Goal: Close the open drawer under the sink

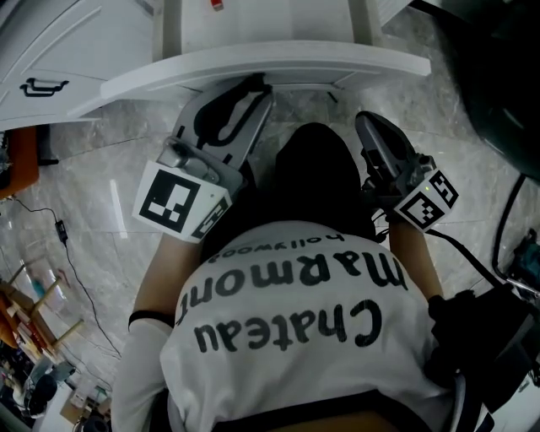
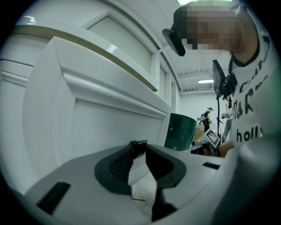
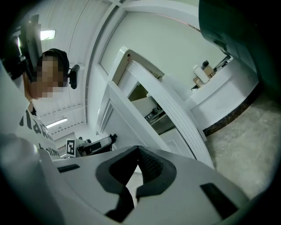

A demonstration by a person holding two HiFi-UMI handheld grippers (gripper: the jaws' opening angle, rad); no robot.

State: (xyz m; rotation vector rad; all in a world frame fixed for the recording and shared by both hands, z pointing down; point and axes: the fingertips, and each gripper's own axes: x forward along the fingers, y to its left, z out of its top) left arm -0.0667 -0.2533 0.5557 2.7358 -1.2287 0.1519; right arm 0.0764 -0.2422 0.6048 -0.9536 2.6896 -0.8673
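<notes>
Head view shows the drawer (image 1: 295,59) standing open, left gripper (image 1: 256,83) and right gripper (image 1: 365,120), both closed and empty, at its front; pushing it in remains.

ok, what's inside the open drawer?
Head view: the drawer looks pale and mostly bare inside, with a small red item at the frame's top edge. Right gripper view: a dark object inside, too small to identify. The front panel covers the rest.

Left gripper (image 1: 256,84) held forward, nearly level, jaw tips meeting with nothing between them, right gripper (image 1: 367,122) alongside and well apart, level, tips likewise together and empty, left forearm (image 1: 156,295) and right forearm (image 1: 415,253) extended forward
</notes>
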